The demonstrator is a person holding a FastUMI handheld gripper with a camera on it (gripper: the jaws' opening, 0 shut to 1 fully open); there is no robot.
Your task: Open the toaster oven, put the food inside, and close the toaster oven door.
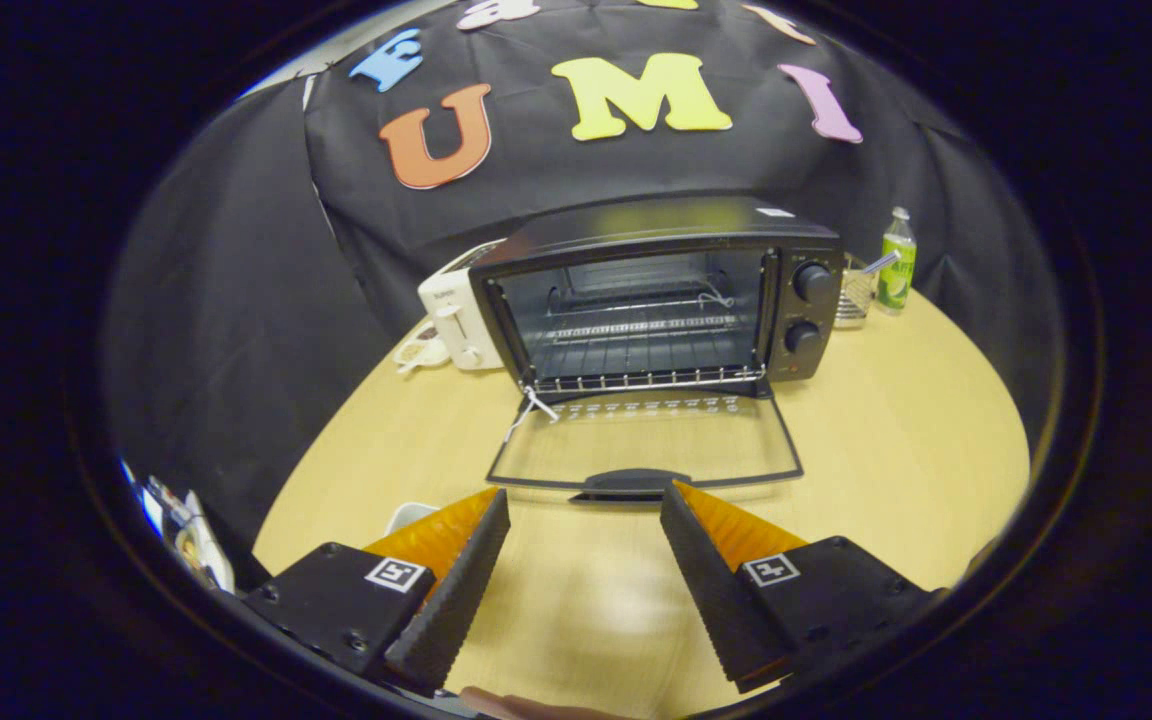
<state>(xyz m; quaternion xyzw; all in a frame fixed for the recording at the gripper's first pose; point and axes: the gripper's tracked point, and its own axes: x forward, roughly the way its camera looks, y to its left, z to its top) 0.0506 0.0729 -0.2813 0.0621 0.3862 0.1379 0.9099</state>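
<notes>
In the gripper view, your gripper (584, 500) had its two fingers spread wide with nothing between them, hovering over bare tabletop. Just ahead of the fingertips lay the dark handle (633, 484) of the oven door (644, 442); the tips stood to either side of it and apart from it.

You had one toaster oven (661, 300) before you, black, with its glass door dropped flat onto the table toward you. One wire rack (636, 330) sat inside the cavity, with no food on it. Two round knobs (813, 282) sat one above the other on the oven's panel. A white string (528, 410) hung at the door's hinge corner.

Beside the oven stood one white toaster (451, 315), touching or nearly touching it, with a small plate-like item (421, 350) in front that was too small to make out. On the oven's other side stood one green bottle (897, 262) and one small wire basket (853, 295) just beside it.

The surface was a round, light wooden table (916, 440). Black cloth closed the booth behind it. A white object (408, 514) peeked out behind one finger; you could not tell what it was.
</notes>
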